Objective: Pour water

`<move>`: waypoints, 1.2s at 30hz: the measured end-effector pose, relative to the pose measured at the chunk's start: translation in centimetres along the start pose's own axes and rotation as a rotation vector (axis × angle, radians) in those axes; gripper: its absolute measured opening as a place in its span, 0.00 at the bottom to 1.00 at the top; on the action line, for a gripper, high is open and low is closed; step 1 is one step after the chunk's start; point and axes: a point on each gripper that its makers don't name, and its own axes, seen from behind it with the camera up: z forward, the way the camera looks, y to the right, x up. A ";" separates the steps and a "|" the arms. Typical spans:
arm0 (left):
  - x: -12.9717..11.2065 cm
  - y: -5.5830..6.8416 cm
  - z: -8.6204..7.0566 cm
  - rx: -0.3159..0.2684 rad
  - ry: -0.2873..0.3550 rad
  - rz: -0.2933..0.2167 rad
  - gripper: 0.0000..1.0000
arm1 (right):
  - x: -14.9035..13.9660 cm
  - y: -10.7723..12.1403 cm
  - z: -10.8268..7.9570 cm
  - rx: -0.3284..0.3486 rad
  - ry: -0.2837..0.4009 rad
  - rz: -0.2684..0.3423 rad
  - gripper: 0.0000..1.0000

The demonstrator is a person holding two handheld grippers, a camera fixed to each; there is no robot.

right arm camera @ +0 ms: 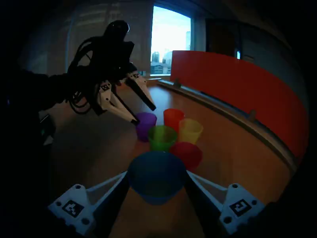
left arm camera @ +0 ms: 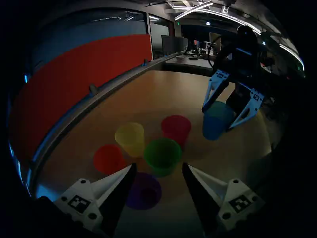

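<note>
I'm clamping blue cup (right arm camera: 156,182) upright w/ R jaws, prob. for pouring. L jaws are hanging wide over purple cup (left arm camera: 143,191), 7 o'clock of green cup (left arm camera: 162,155).

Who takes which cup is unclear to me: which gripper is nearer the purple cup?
Left. The left gripper has open fingers flanking the purple cup; the right gripper grips the blue cup, farther off.

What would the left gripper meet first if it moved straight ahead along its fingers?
Most likely the purple cup, which sits low between the open fingers of the left gripper. The green cup stands just beyond it. Depth is unclear, so the fingers might pass either side of it.
</note>
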 end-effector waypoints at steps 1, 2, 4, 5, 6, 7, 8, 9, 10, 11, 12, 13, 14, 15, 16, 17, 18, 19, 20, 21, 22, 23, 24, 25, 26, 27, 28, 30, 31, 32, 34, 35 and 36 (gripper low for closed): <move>-0.1 0.0 0.2 -0.002 -0.005 0.000 0.85 | 0.2 0.2 -0.3 -0.006 0.006 0.001 0.92; -0.1 0.1 0.4 -0.004 -0.010 -0.001 0.85 | 0.4 0.4 -0.5 -0.011 0.011 0.003 0.92; -0.3 0.1 0.9 -0.008 -0.021 -0.004 0.85 | 0.8 0.8 -1.0 -0.022 0.022 0.006 0.92; -0.3 0.2 1.1 -0.010 -0.027 -0.005 0.85 | 0.9 1.0 -1.3 -0.027 0.027 0.009 0.92; -0.4 0.2 1.3 -0.011 -0.032 -0.007 0.85 | 1.1 1.2 -1.5 -0.032 0.032 0.010 0.92; -0.5 0.2 1.5 -0.011 -0.038 -0.008 0.85 | 1.3 1.4 -1.8 -0.037 0.037 0.012 0.92; -0.6 0.2 1.7 -0.011 -0.044 -0.008 0.85 | 1.5 1.5 -2.0 -0.041 0.042 0.013 0.92; -0.6 0.1 1.9 -0.010 -0.050 -0.008 0.85 | 1.7 1.7 -2.2 -0.045 0.046 0.014 0.92; -0.7 0.1 2.1 -0.010 -0.056 -0.007 0.85 | 1.9 1.8 -2.3 -0.049 0.051 0.013 0.92; -0.8 0.1 2.3 -0.009 -0.061 -0.006 0.85 | 2.0 2.0 -2.5 -0.053 0.055 0.013 0.92; -0.8 0.1 2.4 -0.008 -0.066 -0.005 0.85 | 2.1 2.1 -2.6 -0.057 0.058 0.012 0.92; -0.9 0.2 2.6 -0.009 -0.071 -0.003 0.85 | 2.2 2.2 -2.8 -0.060 0.061 0.012 0.92; -0.9 0.2 2.7 -0.010 -0.075 -0.001 0.85 | 2.3 2.3 -2.9 -0.062 0.063 0.012 0.92; -1.0 0.2 2.8 -0.010 -0.079 0.001 0.85 | 2.3 2.4 -3.0 -0.064 0.064 0.012 0.92; -1.0 0.3 3.0 -0.011 -0.084 0.004 0.84 | 2.4 2.5 -3.1 -0.065 0.065 0.012 0.92; -1.0 0.3 3.1 -0.011 -0.088 0.006 0.84 | 2.4 2.5 -3.2 -0.066 0.066 0.012 0.92; -1.0 0.3 3.3 -0.011 -0.092 0.008 0.84 | 2.4 2.6 -3.2 -0.068 0.067 0.012 0.92; -1.0 0.3 3.4 -0.010 -0.097 0.011 0.84 | 2.4 2.6 -3.3 -0.069 0.067 0.011 0.92; -1.0 0.3 3.5 -0.008 -0.100 0.014 0.85 | 2.4 2.6 -3.3 -0.070 0.068 0.011 0.92; -1.0 0.3 3.7 -0.007 -0.104 0.016 0.85 | 2.4 2.7 -3.4 -0.071 0.068 0.011 0.92; -1.0 0.4 3.8 -0.007 -0.108 0.017 0.85 | 2.4 2.7 -3.4 -0.073 0.068 0.011 0.92; -1.0 0.4 3.9 -0.008 -0.112 0.018 0.85 | 2.4 2.8 -3.4 -0.075 0.068 0.011 0.92; -1.1 0.4 4.0 -0.008 -0.115 0.019 0.84 | 2.5 2.8 -3.5 -0.076 0.067 0.011 0.92; -1.1 0.5 4.2 -0.010 -0.120 0.019 0.84 | 2.4 2.9 -3.5 -0.077 0.068 0.011 0.92; -1.2 0.5 4.3 -0.011 -0.124 0.020 0.84 | 2.4 2.9 -3.6 -0.078 0.068 0.011 0.92; -1.2 0.6 4.4 -0.012 -0.128 0.021 0.84 | 2.4 3.0 -3.6 -0.079 0.068 0.012 0.92; -1.2 0.7 4.5 -0.013 -0.131 0.024 0.85 | 2.4 3.0 -3.7 -0.080 0.068 0.013 0.92; -1.2 0.7 4.8 -0.013 -0.136 0.028 0.85 | 2.3 3.1 -3.8 -0.082 0.070 0.015 0.92; -1.2 0.8 4.9 -0.014 -0.140 0.029 0.85 | 2.3 3.1 -3.9 -0.083 0.071 0.016 0.92; -1.2 0.8 5.1 -0.014 -0.143 0.031 0.84 | 2.3 3.2 -3.9 -0.084 0.071 0.017 0.92; -1.2 1.0 5.3 -0.016 -0.150 0.031 0.84 | 2.2 3.3 -4.0 -0.087 0.072 0.017 0.92; -1.2 1.0 5.5 -0.017 -0.152 0.031 0.85 | 2.2 3.4 -4.1 -0.088 0.073 0.017 0.92; -1.3 1.1 5.6 -0.017 -0.155 0.030 0.85 | 2.2 3.4 -4.2 -0.089 0.073 0.017 0.92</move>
